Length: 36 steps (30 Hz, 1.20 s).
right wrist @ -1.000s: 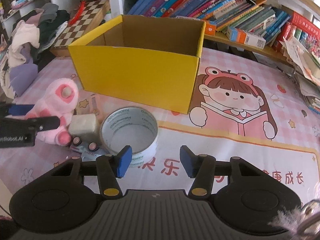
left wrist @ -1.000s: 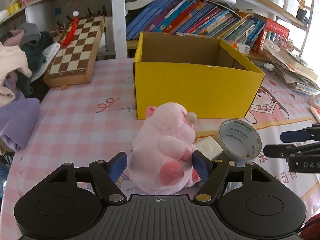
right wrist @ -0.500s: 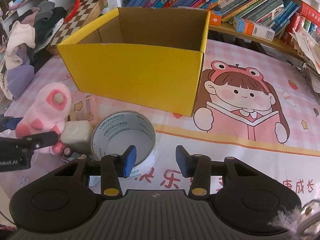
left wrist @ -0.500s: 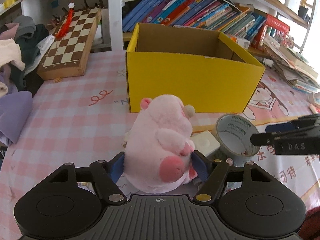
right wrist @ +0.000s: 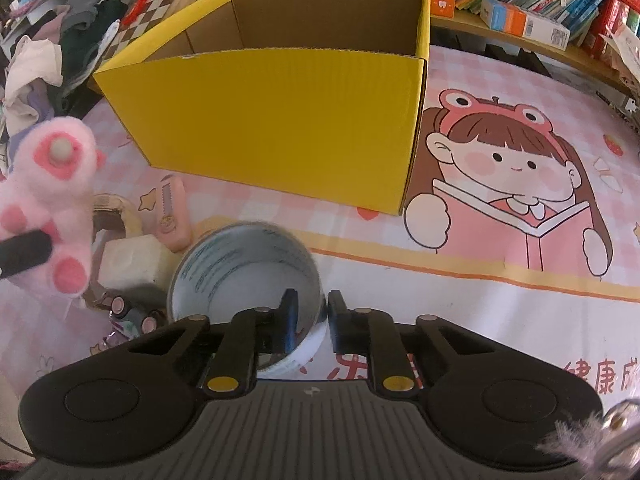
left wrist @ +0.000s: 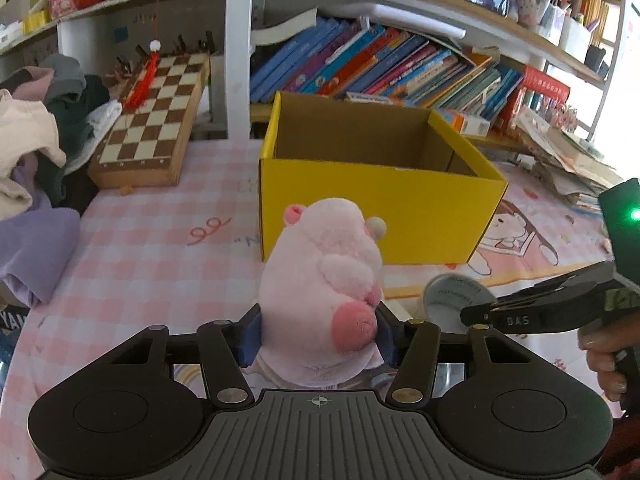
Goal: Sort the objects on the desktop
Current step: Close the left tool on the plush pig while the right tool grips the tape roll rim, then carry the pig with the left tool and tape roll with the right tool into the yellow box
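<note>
While the left gripper [left wrist: 318,334] is squeezing the pink plush toy [left wrist: 324,300] before the yellow box [right wrist: 280,120], the right gripper [right wrist: 312,314] is pinching the tape roll's [right wrist: 244,276] wall nearby; both probably need lifting over the box.

The pink plush toy [left wrist: 324,292] hides most of both blue pads gripping it (only slivers show). The tape roll [right wrist: 244,276] is motion-blurred, its print unreadable, and its near rim sits behind the right gripper [right wrist: 313,316]
</note>
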Available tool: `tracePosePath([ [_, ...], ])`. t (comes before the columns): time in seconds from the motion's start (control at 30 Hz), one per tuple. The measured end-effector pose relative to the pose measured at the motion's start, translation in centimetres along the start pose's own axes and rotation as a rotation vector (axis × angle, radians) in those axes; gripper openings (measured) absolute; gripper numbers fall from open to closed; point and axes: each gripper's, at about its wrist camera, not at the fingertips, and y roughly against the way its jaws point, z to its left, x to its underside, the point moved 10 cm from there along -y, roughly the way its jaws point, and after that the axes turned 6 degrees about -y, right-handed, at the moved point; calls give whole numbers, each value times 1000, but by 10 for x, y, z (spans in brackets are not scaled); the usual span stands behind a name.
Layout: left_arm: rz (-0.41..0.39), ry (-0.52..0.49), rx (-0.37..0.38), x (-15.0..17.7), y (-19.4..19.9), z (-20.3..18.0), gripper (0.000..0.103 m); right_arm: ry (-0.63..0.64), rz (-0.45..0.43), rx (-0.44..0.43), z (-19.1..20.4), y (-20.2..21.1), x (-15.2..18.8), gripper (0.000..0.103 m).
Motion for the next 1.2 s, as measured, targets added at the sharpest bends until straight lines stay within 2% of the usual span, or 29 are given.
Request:
tracePosePath([
  [0.1, -3, 9, -7, 0, 2, 2, 54, -16, -9, 10, -5, 3, 1, 6],
  [0.4, -21, 22, -7, -1, 9, 9, 54, -63, -68, 12, -17, 35, 3, 6],
  [0.73, -30, -25, 57, 2, 14, -4, 54, -37, -89, -13, 5, 64, 23, 6],
  [1.2, -68, -64, 110, 4, 35, -9, 54, -47, -108, 2, 22, 82, 42, 6],
])
